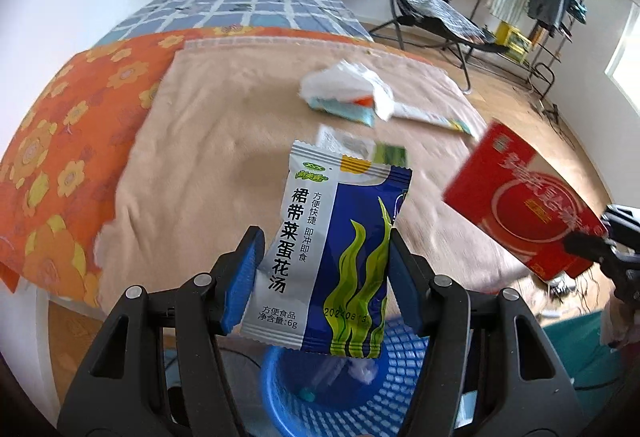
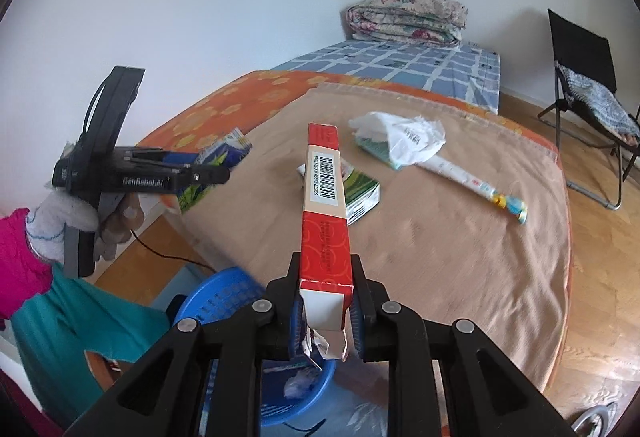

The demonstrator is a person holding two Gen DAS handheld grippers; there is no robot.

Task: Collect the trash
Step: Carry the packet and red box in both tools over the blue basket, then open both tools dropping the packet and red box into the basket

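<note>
My left gripper [image 1: 324,241] is shut on a blue and silver soup sachet [image 1: 320,257], held upright above the blue mesh bin [image 1: 400,365]. My right gripper [image 2: 325,269] is shut on a long red box [image 2: 326,209], whose torn end sticks out behind the pads. The box shows at the right of the left wrist view [image 1: 520,205]. The left gripper [image 2: 224,173] with its sachet [image 2: 216,161] shows at the left of the right wrist view, held by a gloved hand [image 2: 60,221]. The bin [image 2: 228,297] sits below both grippers.
On the tan blanket [image 2: 440,257] lie a crumpled white tissue [image 2: 400,137] over a teal packet, a toothpaste tube [image 2: 472,185] and a green-white carton [image 2: 360,193]. A folded quilt [image 2: 408,21] lies at the bed's far end. A black folding chair [image 2: 592,89] stands on the wood floor.
</note>
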